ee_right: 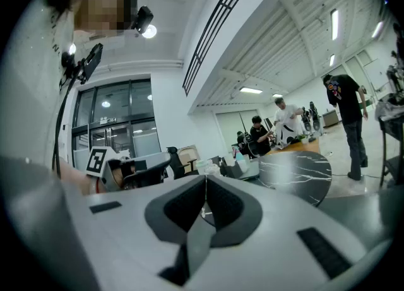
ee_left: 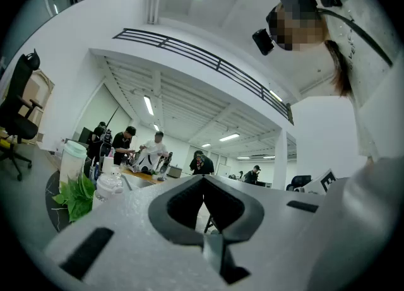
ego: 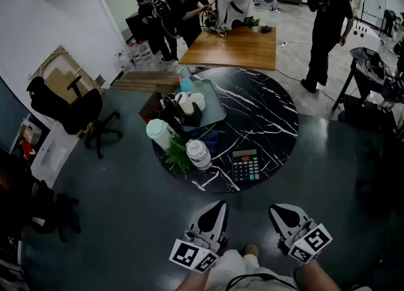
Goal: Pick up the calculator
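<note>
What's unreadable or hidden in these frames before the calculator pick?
- Calculator: head view, display and key labels too small to read; neither gripper view shows it, the table is seen at a shallow angle there.
- Things on the tray: head view, small, dark, crowded; only white cups can be told.
- Bottle label: head view, too small.

Round black marble table (ego: 271,116): calculator (ego: 246,165), tray (ego: 213,106), cup (ego: 159,134), jar (ego: 199,154), plant (ego: 178,155).
</note>
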Demonstrator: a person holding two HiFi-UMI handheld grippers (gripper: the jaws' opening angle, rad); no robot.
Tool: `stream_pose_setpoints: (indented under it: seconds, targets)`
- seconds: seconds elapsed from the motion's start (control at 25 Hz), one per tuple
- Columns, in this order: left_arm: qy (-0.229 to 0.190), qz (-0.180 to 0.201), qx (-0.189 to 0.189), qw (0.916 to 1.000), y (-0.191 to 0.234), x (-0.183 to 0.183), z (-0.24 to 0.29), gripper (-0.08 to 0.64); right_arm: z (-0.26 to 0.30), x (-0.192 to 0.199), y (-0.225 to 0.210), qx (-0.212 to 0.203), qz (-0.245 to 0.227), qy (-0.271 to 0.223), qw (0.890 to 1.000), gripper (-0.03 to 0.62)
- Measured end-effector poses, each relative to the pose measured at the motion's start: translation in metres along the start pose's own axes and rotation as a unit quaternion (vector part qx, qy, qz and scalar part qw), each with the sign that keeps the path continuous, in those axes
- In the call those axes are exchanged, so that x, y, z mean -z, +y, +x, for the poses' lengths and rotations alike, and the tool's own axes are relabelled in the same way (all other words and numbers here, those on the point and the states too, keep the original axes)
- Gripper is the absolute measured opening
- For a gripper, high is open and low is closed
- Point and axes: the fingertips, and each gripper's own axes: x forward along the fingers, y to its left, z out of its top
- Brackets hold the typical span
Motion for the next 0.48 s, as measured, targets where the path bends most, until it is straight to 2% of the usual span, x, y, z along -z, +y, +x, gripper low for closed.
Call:
stream_pose_setpoints:
  seconds: [0.28, 0.48]
  targets:
    - [0.028, -0.024, -0.01, 0.9993, 0.035, 0.036, 0.037, 0.008, 0.051, 0.023, -0.055, -0.005, 0.019, 0.047, 0.999, 0.009]
    - [0.047, -0.037, -0.025, 0.9979, 0.073, 0.059, 0.064, 0.008, 0.094, 0.037, -0.114, -0.003, 0.067, 0.085, 0.994, 0.011]
